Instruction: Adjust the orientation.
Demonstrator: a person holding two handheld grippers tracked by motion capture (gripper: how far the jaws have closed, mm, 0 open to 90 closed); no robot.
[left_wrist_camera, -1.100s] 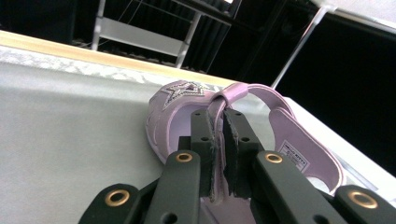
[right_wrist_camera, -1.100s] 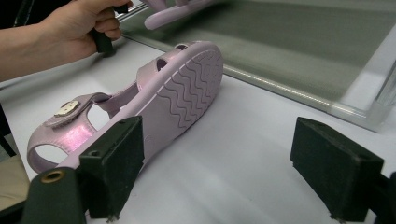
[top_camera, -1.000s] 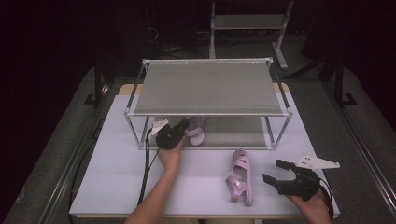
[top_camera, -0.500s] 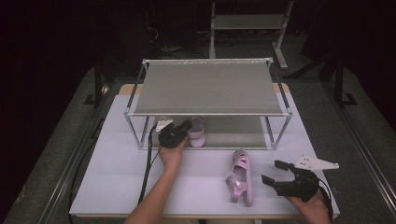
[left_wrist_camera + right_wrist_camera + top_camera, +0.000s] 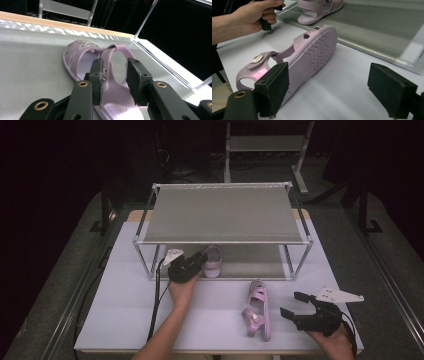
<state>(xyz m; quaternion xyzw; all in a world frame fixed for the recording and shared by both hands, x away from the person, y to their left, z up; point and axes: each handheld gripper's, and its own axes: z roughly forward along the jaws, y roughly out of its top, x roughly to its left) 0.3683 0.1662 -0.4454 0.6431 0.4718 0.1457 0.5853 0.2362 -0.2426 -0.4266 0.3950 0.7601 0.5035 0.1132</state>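
Observation:
A pink sandal (image 5: 213, 261) lies flat on the rack's lower shelf (image 5: 255, 261), near its front edge. My left gripper (image 5: 201, 260) reaches in at its heel. In the left gripper view the heel strap (image 5: 117, 48) stands between the jaws of the left gripper (image 5: 113, 72), which have just been opening. The right pad stands off the strap, so the grip is loose. A second pink sandal (image 5: 257, 310) lies on its side on the white table. My right gripper (image 5: 290, 304) is wide open just right of it, and that sandal's sole (image 5: 312, 60) faces it.
The metal rack (image 5: 220, 212) has a grey top shelf over the lower one, with thin corner posts. It stands at the back of the white table (image 5: 120, 310). A cable runs from the left gripper down the table's left side.
The left hand and the sandal on the lower shelf have barely shifted. The right gripper has stayed where it was, open beside the other sandal.

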